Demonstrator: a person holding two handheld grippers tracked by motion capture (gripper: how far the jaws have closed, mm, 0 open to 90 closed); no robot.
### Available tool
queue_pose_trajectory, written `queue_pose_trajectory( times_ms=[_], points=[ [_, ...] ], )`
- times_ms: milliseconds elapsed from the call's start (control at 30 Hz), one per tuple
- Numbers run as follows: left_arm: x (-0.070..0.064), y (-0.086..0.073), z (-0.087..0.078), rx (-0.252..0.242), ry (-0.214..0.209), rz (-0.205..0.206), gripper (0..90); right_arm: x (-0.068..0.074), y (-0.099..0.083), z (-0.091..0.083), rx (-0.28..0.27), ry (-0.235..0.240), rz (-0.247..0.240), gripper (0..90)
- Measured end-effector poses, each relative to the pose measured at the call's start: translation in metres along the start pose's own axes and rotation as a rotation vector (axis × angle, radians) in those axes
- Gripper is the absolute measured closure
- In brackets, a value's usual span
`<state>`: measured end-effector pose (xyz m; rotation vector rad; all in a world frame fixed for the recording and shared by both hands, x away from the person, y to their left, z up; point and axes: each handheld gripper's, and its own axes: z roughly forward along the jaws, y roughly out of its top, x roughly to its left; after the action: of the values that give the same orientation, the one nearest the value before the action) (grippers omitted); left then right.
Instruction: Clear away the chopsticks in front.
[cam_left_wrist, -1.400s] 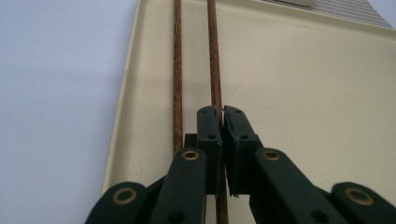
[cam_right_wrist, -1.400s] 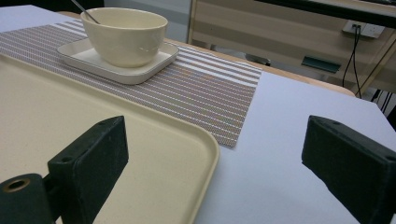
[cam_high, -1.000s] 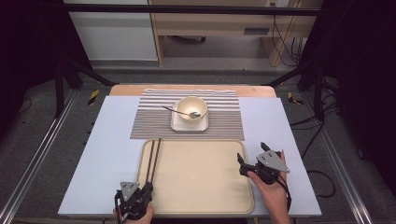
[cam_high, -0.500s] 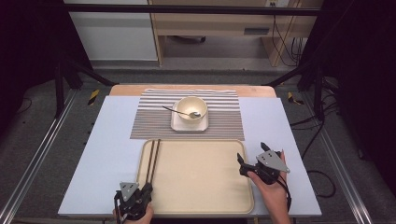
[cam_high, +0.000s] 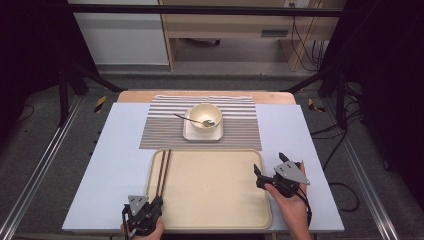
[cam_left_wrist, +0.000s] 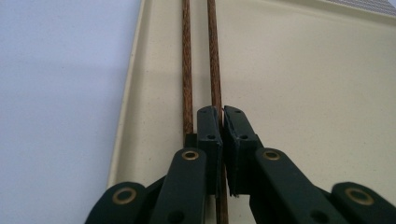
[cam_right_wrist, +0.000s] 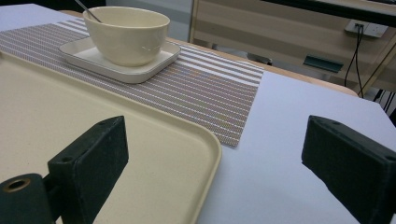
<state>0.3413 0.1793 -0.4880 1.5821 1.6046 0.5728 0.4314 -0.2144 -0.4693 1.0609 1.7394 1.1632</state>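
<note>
Our left claw (cam_left_wrist: 222, 122) is closed on the near end of one chopstick (cam_left_wrist: 213, 56), its twin (cam_left_wrist: 187, 60) just beside the jaws in the tray (cam_high: 210, 185). They look light, stiff and thin, so we judge they may pivot unless held nearer the middle. Our right claw (cam_right_wrist: 219, 168) is wide open and holds nothing, with the bowl (cam_right_wrist: 126, 32) on its plate (cam_right_wrist: 140, 70) far ahead.

Room setting: grey floor (cam_high: 45, 150) around a pale blue tabletop (cam_high: 115, 150); black frame legs (cam_high: 65, 85) at both sides; a wooden shelf unit (cam_high: 230, 25) and white cabinet (cam_high: 120, 35) behind; cables (cam_high: 305, 35) hanging at right.
</note>
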Motion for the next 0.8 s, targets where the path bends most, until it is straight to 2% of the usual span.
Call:
queue_pose_trajectory(
  times_ms=[467,667,800],
  points=[
    [-0.001,0.0,0.001,-0.004,0.001,0.001,84.8,0.0,0.0,0.0,0.001,0.002,0.001,7.3],
    [-0.001,0.002,-0.001,-0.022,0.002,0.011,81.4,0.0,0.0,0.001,0.001,0.003,-0.003,7.3],
    [-0.001,0.01,-0.005,-0.051,0.0,0.02,76.7,0.0,0.0,0.001,0.003,0.002,-0.004,7.3]
  ],
)
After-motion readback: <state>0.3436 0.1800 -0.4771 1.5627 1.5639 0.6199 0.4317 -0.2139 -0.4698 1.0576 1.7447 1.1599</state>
